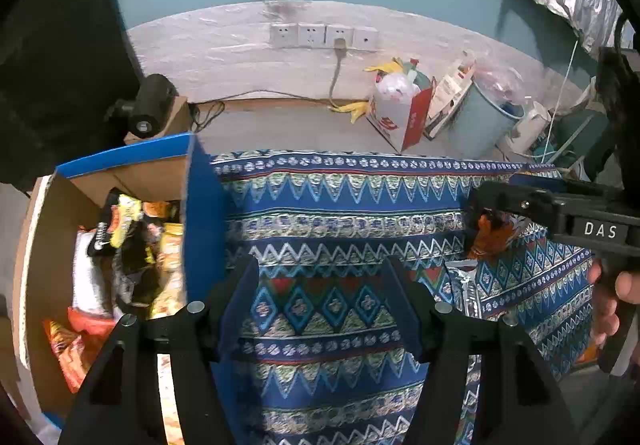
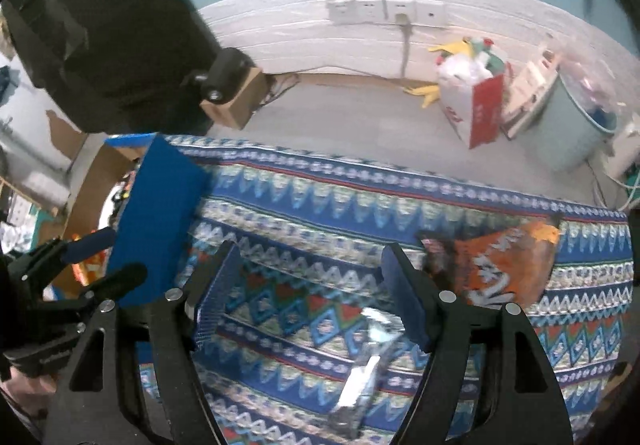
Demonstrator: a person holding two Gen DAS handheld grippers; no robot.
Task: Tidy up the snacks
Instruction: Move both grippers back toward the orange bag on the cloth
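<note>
Snacks sit in two places: a heap of bright packets (image 1: 132,245) fills the cardboard box (image 1: 52,229) with the blue flap (image 1: 200,221) at the desk's left edge, and two remain out on the patterned cloth (image 1: 340,205) toward the right edge. Your left tool (image 1: 320,309) hangs over the cloth just beside the box, jaws spread wide, nothing between them. Your right tool (image 2: 312,293) is also wide and holding nothing; a silver foil packet (image 2: 360,373) lies on the cloth below its gap, blurred. An orange packet (image 2: 500,269) lies just right of its right finger, nearer the far edge. From the left camera the right tool (image 1: 480,213) shows just over that orange packet (image 1: 492,237). Beyond the far edge, a red-and-white bag (image 1: 400,113) stands on the floor.
</note>
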